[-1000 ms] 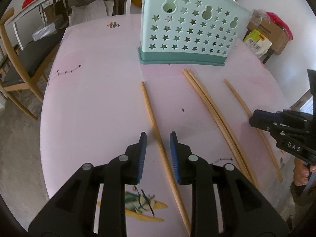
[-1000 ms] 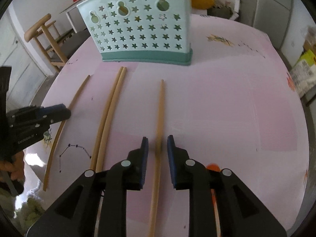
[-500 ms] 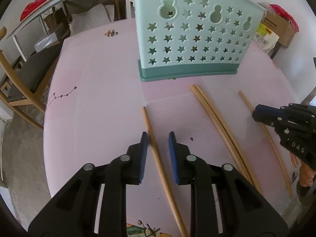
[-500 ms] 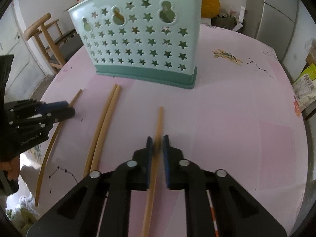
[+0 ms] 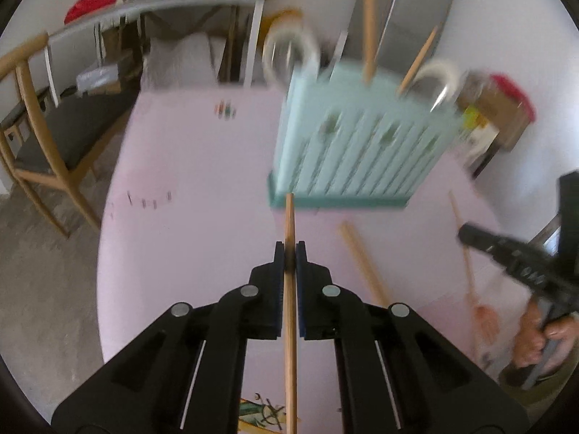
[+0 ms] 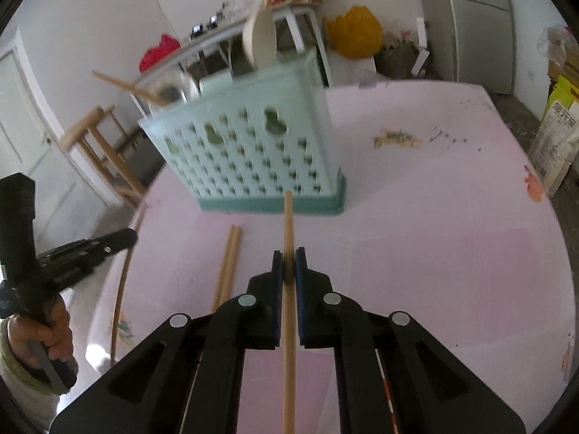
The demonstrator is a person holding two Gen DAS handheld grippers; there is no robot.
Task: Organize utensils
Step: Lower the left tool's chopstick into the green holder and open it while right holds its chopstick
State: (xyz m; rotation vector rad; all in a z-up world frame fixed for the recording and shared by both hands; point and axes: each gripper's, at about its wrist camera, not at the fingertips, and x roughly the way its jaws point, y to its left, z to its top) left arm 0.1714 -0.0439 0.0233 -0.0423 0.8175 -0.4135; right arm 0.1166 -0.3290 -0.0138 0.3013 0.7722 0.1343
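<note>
Wooden chopsticks, one slender stick (image 5: pixel 289 224) pinched in the closed left gripper (image 5: pixel 289 256), another (image 6: pixel 288 224) in the closed right gripper (image 6: pixel 288 264), are pointed lengthwise toward the mint-green perforated plastic holder (image 6: pixel 253 159) near the pink table's (image 6: pixel 416 253) far edge.

The left gripper (image 5: pixel 289 249) is shut tight on a wooden chopstick (image 5: pixel 290 217). The stick runs straight out between the two black fingers, and its tip points at the bottom of the green basket (image 5: pixel 362 152). The basket stands on the pink table (image 5: pixel 202 166) and looks blurry. Sticks and spoons poke out of its top. Another chopstick (image 5: pixel 363 264) lies on the table to the right. The right gripper (image 5: pixel 466 233) is at the right edge, with a hand (image 5: pixel 542 340) holding it
</note>
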